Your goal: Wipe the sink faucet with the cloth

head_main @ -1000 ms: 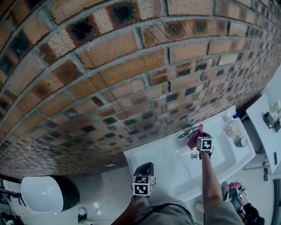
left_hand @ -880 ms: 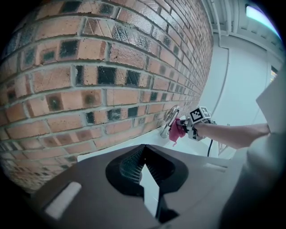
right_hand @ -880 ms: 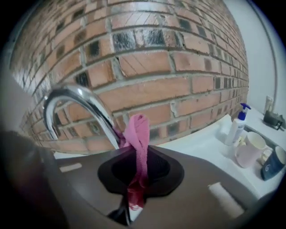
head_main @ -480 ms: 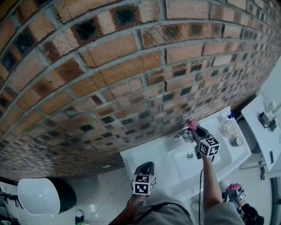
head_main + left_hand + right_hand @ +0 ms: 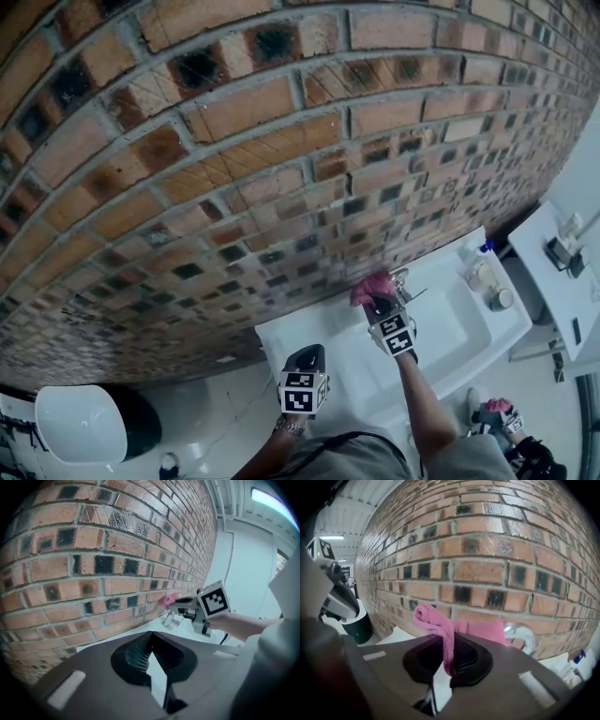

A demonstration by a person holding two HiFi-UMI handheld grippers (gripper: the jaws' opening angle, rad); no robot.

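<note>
My right gripper [image 5: 375, 302] is shut on the pink cloth [image 5: 371, 285], held up near the brick wall just left of the chrome faucet [image 5: 404, 279] at the back of the white sink [image 5: 469, 323]. In the right gripper view the cloth [image 5: 440, 623] is pinched between the jaws of the right gripper [image 5: 450, 641] and drapes up and to the right, with the faucet [image 5: 522, 635] just behind its right end. I cannot tell whether cloth and faucet touch. My left gripper [image 5: 308, 354] hangs at the sink's left front, shut and empty [image 5: 151, 641].
Small bottles [image 5: 482, 272] and a jar [image 5: 502, 299] stand at the sink's right end. A brick wall [image 5: 234, 169] fills the back. A dark bin with a white lid [image 5: 80, 422] sits at the lower left, and a white shelf [image 5: 562, 281] at the right.
My right gripper has carried the cloth from over the basin up and left, past the faucet, toward the wall. The left gripper has stayed in place.
</note>
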